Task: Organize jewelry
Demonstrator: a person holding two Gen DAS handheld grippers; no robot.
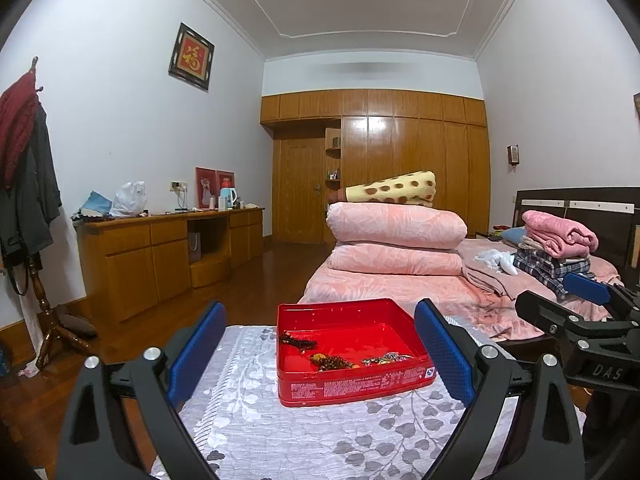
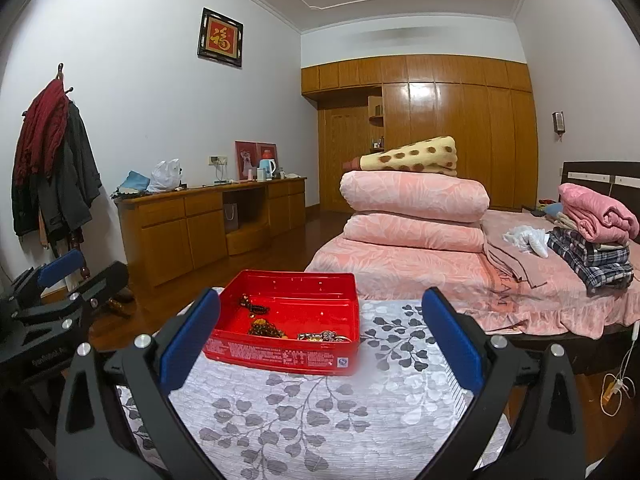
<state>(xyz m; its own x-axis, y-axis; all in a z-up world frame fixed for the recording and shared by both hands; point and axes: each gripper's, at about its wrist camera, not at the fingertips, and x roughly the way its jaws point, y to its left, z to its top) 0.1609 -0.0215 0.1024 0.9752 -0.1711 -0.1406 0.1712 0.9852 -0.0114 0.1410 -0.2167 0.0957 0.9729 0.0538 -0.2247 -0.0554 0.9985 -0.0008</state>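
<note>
A red tin box (image 1: 352,390) stands open on a small table with a white leaf-pattern cloth (image 1: 304,436). Inside lie a dark bead string (image 1: 298,341), a brown and amber bead bracelet (image 1: 330,361) and a silvery chain piece (image 1: 384,359). My left gripper (image 1: 320,354) is open and empty, its blue pads either side of the box, held back from it. In the right wrist view the box (image 2: 280,354) sits ahead and left, with the beads (image 2: 266,328) and chain (image 2: 324,336) inside. My right gripper (image 2: 316,344) is open and empty. Each gripper shows in the other's view, the right one (image 1: 580,320) and the left one (image 2: 60,292).
A bed (image 2: 460,276) with folded pink quilts stands just beyond the table. A wooden sideboard (image 1: 168,252) lines the left wall and a coat stand (image 1: 32,200) is at far left. White cables (image 2: 618,388) lie on the floor at right.
</note>
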